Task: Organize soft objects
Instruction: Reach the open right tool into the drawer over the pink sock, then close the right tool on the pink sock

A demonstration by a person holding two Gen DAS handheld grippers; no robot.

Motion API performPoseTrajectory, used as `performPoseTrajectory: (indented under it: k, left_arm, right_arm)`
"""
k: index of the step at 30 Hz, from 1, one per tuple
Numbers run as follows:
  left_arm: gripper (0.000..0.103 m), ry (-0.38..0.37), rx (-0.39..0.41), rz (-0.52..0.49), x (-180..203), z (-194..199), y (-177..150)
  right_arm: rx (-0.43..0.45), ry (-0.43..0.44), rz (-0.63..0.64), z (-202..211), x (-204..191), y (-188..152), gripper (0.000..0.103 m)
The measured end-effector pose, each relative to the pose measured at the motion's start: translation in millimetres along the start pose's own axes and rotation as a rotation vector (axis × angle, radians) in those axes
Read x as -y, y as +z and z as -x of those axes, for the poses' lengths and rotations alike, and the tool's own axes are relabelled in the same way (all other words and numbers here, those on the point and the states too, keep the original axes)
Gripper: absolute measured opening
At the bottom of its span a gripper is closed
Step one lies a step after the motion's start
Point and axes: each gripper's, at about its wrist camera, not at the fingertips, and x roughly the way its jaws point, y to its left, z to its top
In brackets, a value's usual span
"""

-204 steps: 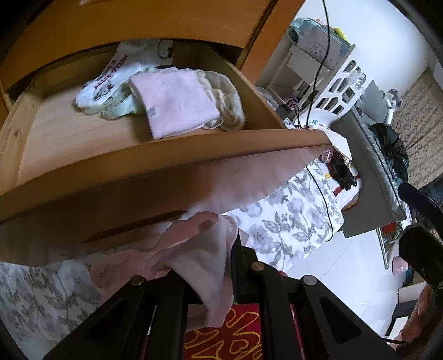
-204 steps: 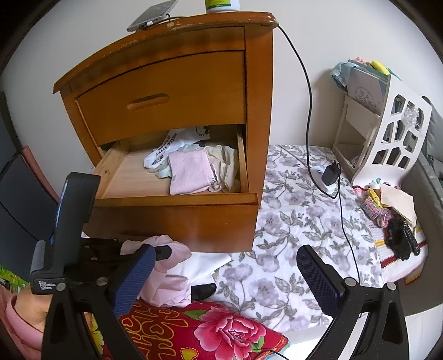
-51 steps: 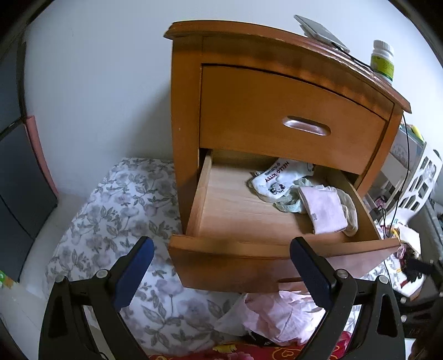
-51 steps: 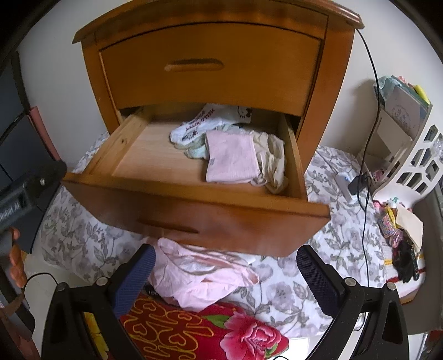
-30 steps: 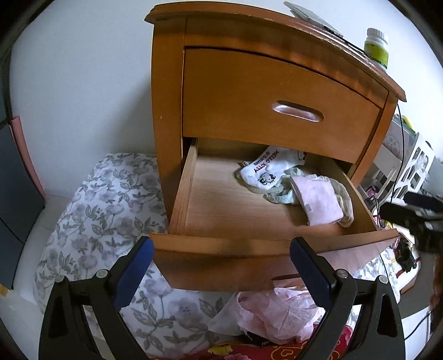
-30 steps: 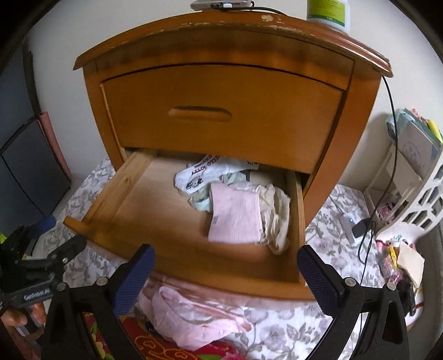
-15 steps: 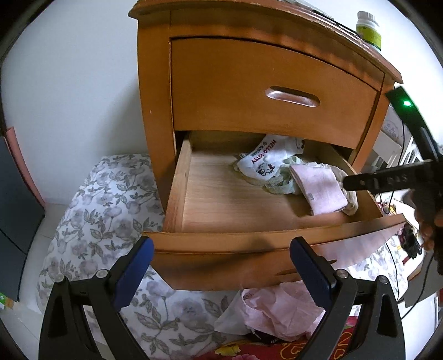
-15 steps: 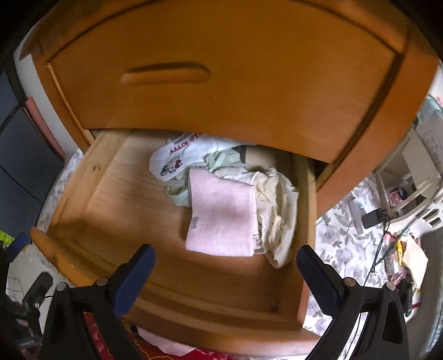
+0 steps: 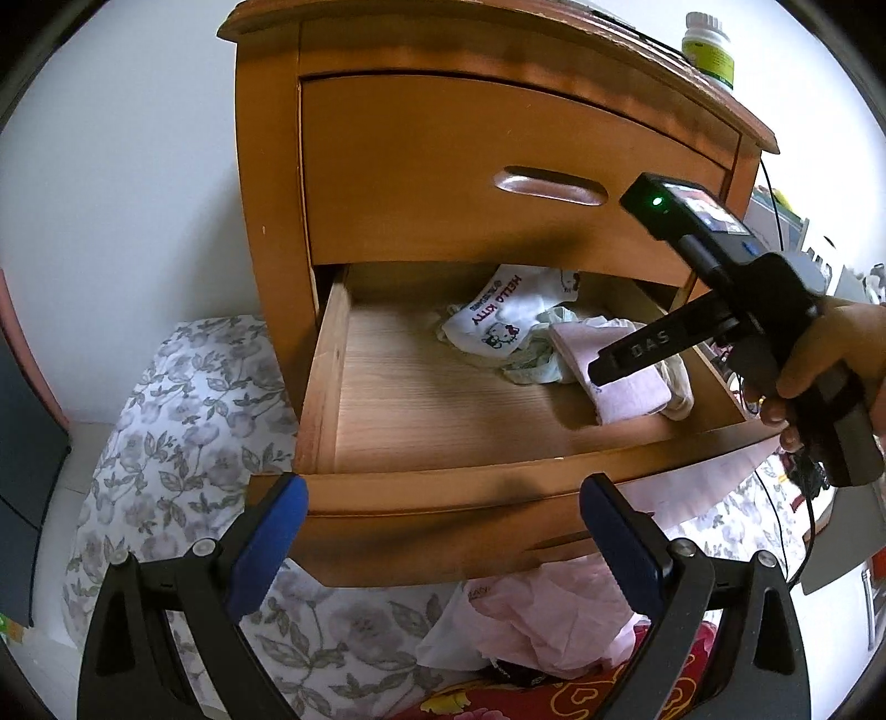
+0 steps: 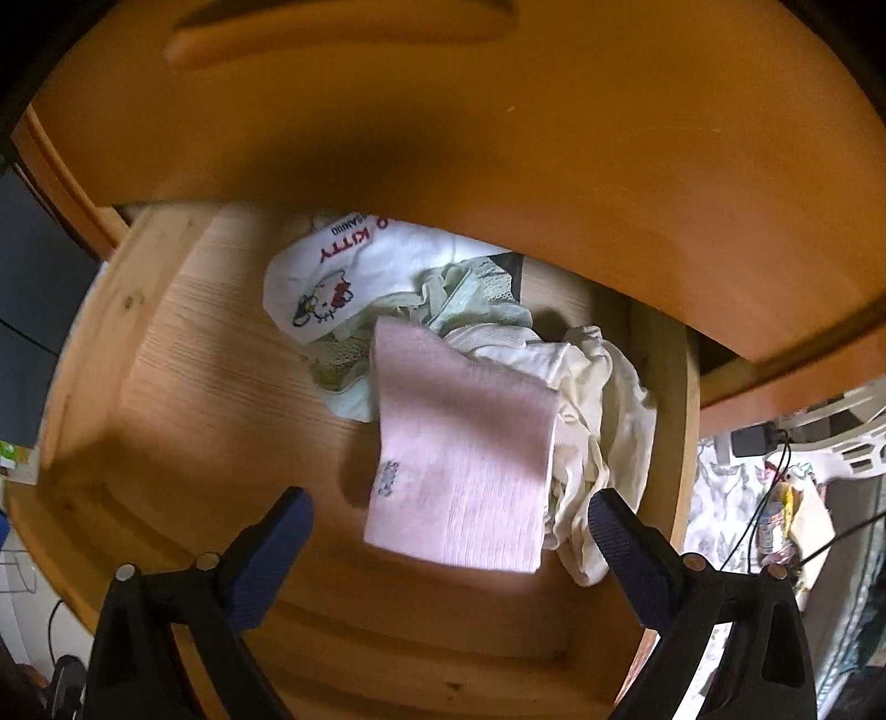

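Pink cloth (image 10: 462, 471): we find it folded flat in the open drawer (image 9: 326, 387), right half, its far edge lying on the other clothes, its near edge on bare wood.
Handling: we judge it light, limp and not slippery. A grip on one layer would likely unfold it, so we would pinch the whole near edge, at 6 o'clock on the cloth.
White cloth (image 10: 321, 282): printed, at 11 o'clock from the pink cloth, partly under the upper drawer front.
Green cloth (image 10: 470, 299): crumpled between the white and pink ones.
Cream cloth (image 10: 603, 399): bunched at 3 o'clock from the pink cloth, touching it and the drawer's right wall.
Right gripper (image 10: 451, 531): jaws wide apart, empty, straddling the pink cloth's near edge from above. We cannot tell if a tip touches.
Left gripper (image 9: 443, 526): jaws wide apart, empty, outside the drawer front.
Left view only: whole nightstand (image 9: 266, 232), bottle (image 9: 709, 47) on top at 1 o'clock, a loose pink garment (image 9: 559, 615) on the floral sheet (image 9: 183, 421) under the drawer, and the hand (image 9: 830, 354) holding the right gripper over the clothes.
Right view only: the pink cloth's small mark and rib texture, and how the layers overlap.
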Motion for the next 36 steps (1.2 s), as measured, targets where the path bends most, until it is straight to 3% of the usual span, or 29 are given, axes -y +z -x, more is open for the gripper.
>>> performPoseTrajectory:
  k: [17,26,36]
  left_arm:
    - [0.099,0.003,-0.01,-0.003,-3,-3,0]
    - [0.099,0.004,-0.011,-0.006,-4,-3,0]
    - [0.099,0.005,-0.014,-0.013,-3,-3,0]
  right_arm:
    - [-0.102,-0.087,0.078,-38,-21,21,0.096]
    - [-0.132,-0.093,0.066,-59,-29,28,0.087]
    - [-0.118,-0.084,0.035,-62,-2,19,0.078]
